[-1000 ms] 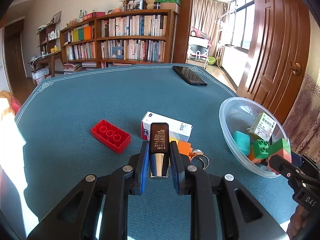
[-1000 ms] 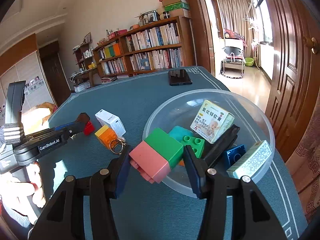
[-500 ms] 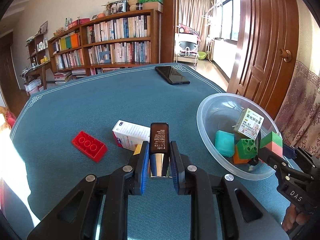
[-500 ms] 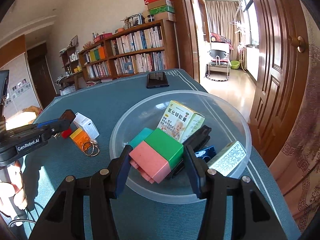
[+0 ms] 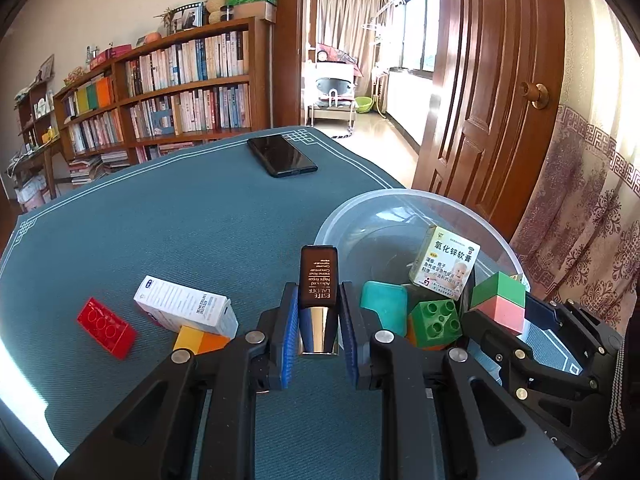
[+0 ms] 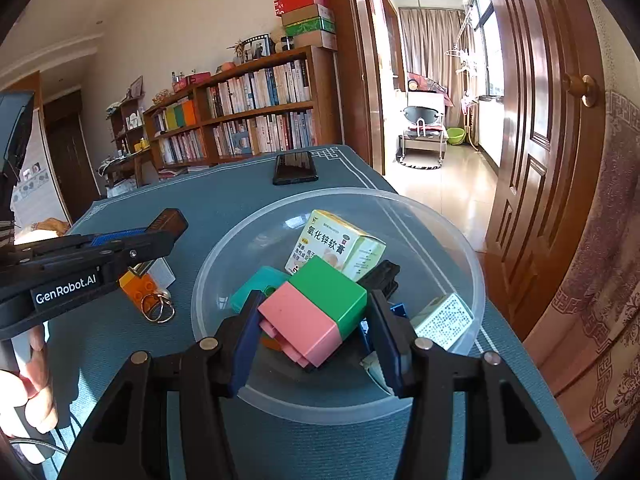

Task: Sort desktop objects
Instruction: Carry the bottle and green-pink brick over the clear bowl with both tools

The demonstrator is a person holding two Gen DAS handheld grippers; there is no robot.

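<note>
the left gripper (image 5: 319,334) jaws squeeze the brown bottle (image 5: 318,280). the right gripper (image 6: 316,334) jaws hold the pink and green block (image 6: 314,314) over the bowl (image 6: 460,240). both could bump there.

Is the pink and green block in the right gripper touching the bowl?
Cannot tell. In the right wrist view the pink and green block hides any gap to the bowl.

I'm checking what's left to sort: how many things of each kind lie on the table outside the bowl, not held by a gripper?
Toy blocks: 2 (red block, orange-yellow block)
Boxes: 1 (white box)
Phones: 1 (phone)
Key-ring bunches: 1 (key rings)
Total: 5
</note>
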